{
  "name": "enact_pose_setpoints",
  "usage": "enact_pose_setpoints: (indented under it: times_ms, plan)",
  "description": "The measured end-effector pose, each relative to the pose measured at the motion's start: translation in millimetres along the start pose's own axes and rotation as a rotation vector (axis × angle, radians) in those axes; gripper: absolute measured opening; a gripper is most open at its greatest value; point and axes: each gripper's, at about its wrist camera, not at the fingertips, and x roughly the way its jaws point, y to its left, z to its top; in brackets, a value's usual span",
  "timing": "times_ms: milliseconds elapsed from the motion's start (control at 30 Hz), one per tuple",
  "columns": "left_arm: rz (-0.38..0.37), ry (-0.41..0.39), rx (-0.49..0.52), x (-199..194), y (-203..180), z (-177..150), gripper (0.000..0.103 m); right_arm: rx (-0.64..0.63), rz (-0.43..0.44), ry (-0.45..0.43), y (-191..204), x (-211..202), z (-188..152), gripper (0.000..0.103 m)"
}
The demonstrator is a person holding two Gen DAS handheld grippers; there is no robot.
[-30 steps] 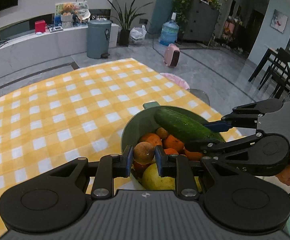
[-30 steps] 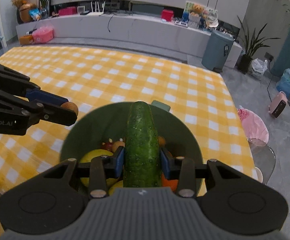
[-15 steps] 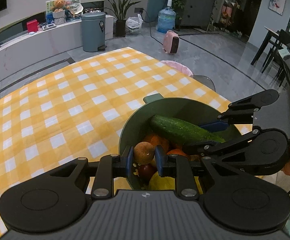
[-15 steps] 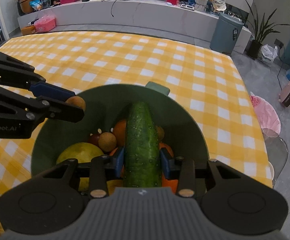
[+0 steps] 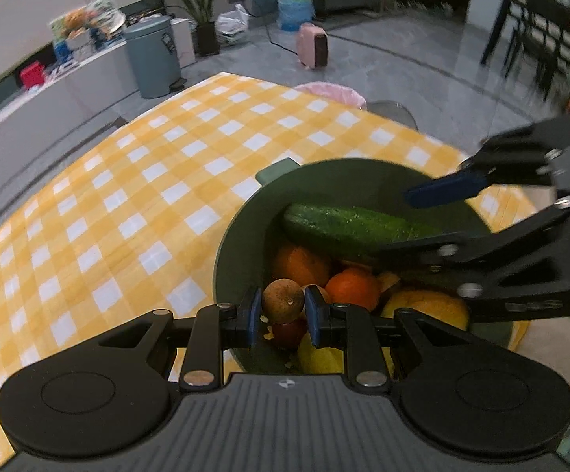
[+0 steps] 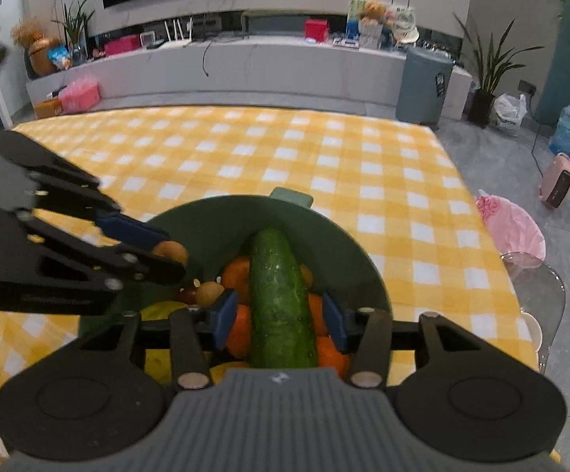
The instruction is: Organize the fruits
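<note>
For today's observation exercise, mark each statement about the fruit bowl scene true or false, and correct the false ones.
1. The left claw grips a small brown round fruit. True.
2. The cucumber lies on the checked tablecloth outside the bowl. False: it rests in the green bowl, on the oranges.
3. The right claw clamps the cucumber tightly. False: its jaws are opening, with gaps on both sides of the cucumber.
4. The tablecloth is yellow and white. True.
5. The bowl is empty. False: it holds several fruits.

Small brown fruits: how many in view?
2. One small brown fruit is pinched in the left gripper above the green bowl; another lies inside near the cucumber. More may be buried.
</note>
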Motion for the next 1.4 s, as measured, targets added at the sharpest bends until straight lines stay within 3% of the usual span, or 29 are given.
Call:
enact_pose_setpoints:
  times_ms: [167,467,633,800,1067,1200,1267,1400]
  plan:
    - [0.037,0.057,0.061,17,-7,7,0.026,0.031,0.017,-0.019,-3,-14,-12,0.046]
    - [0.059,0.085,0.030,32,-2,12,0.027,0.073,0.031,-0.021,-5,-21,-27,0.048]
    - [0.079,0.072,0.026,31,-3,12,0.035,0.098,0.019,-0.017,-6,-21,-32,0.048]
    - [0.052,0.045,0.002,22,-3,12,0.048,0.111,0.011,-0.027,-2,-29,-33,0.055]
    - [0.068,-0.104,-0.037,-54,-7,12,0.053,0.118,-0.029,-0.114,11,-73,-20,0.060]
    - [0.103,-0.230,-0.076,-108,-8,3,0.066,0.136,-0.069,-0.197,25,-108,-11,0.071]
    - [0.132,-0.291,-0.096,-135,-8,-6,0.069,0.151,-0.087,-0.242,33,-128,-9,0.071]
    - [0.198,-0.383,-0.138,-176,-12,-27,0.086,0.191,-0.138,-0.327,53,-162,-16,0.076]
